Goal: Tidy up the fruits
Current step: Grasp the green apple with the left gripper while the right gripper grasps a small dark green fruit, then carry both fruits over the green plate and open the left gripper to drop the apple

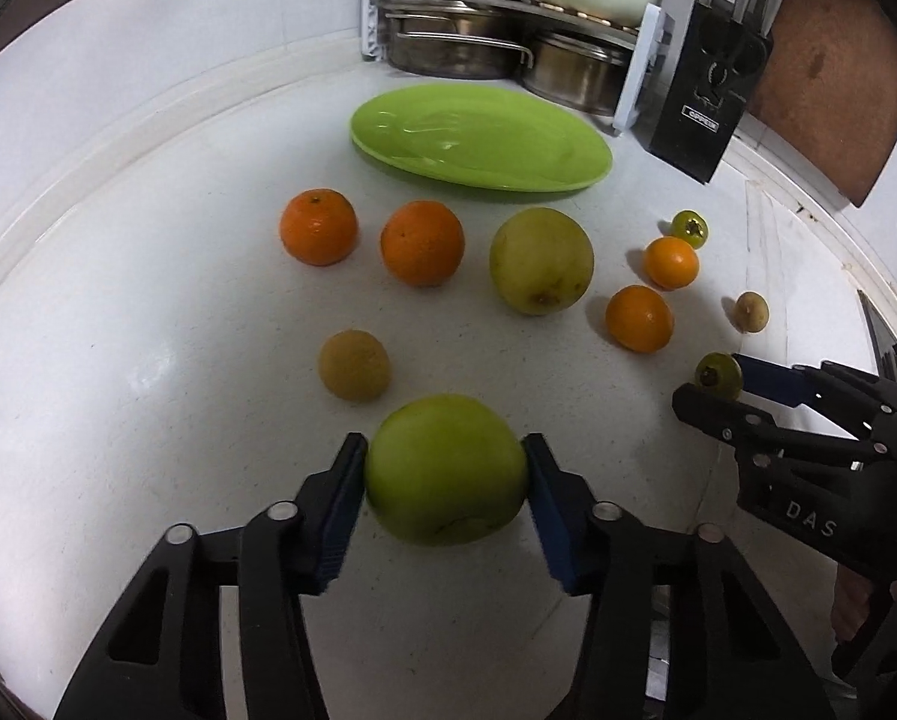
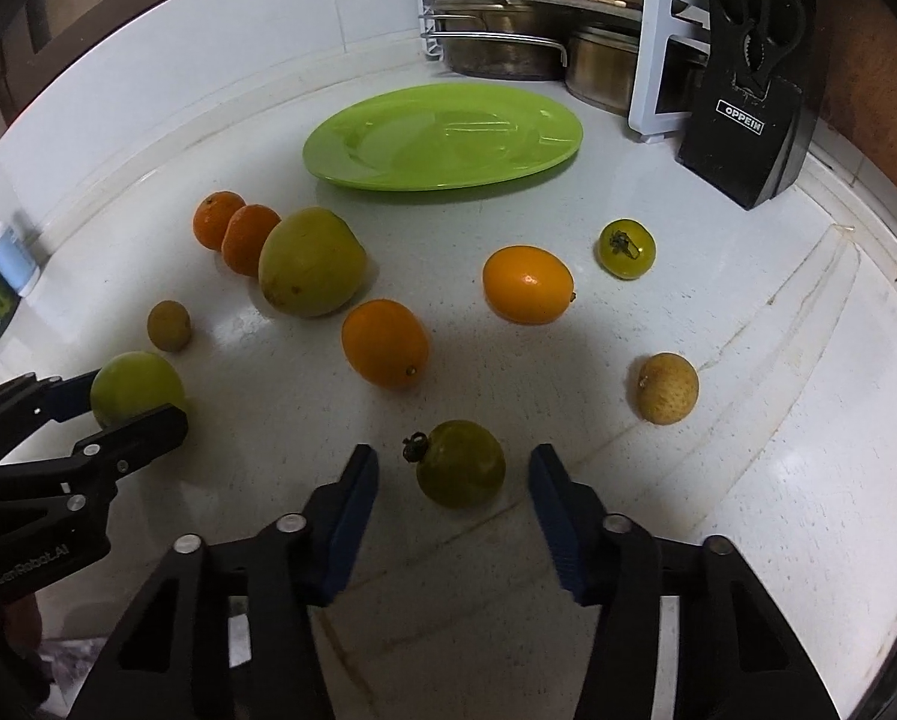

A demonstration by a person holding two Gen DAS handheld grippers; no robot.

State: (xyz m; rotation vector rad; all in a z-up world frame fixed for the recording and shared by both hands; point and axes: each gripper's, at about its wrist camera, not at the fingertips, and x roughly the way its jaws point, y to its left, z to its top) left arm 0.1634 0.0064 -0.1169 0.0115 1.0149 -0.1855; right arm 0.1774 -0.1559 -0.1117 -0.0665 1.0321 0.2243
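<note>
Left gripper (image 1: 445, 471) closed on a green apple (image 1: 445, 469), both blue pads (image 1: 345, 504) pressed against its sides; skin smooth, pale yellow-green, a faint brown scuff near the underside. Whether lifted off the white counter (image 1: 148, 360) or resting on it, cannot tell.

Right gripper (image 2: 453, 468) spread wide around a small green tomato (image 2: 461, 463), a gap left on each side between pads (image 2: 352, 516) and skin; dull olive-green with a dark dried calyx turned leftward, sitting on the counter.

Beyond the left fingers: a tan rough-skinned round fruit (image 1: 354, 365) just past the apple, then a row of two oranges (image 1: 318, 227) (image 1: 422, 243) and a large yellow-green fruit (image 1: 541, 260) with brown speckling. Toward the right: two smaller glossy orange fruits (image 1: 639, 318) (image 1: 671, 263), a second green tomato (image 1: 690, 229) and a second tan fruit (image 1: 751, 312) near the counter edge.

Farther back: a bright green plate (image 1: 556, 168), bare and glossy, well apart from all the fruit. Behind it, a rack of steel pots (image 1: 460, 48) with cream cookware above, and a black knife block (image 1: 706, 102) at the right.
</note>
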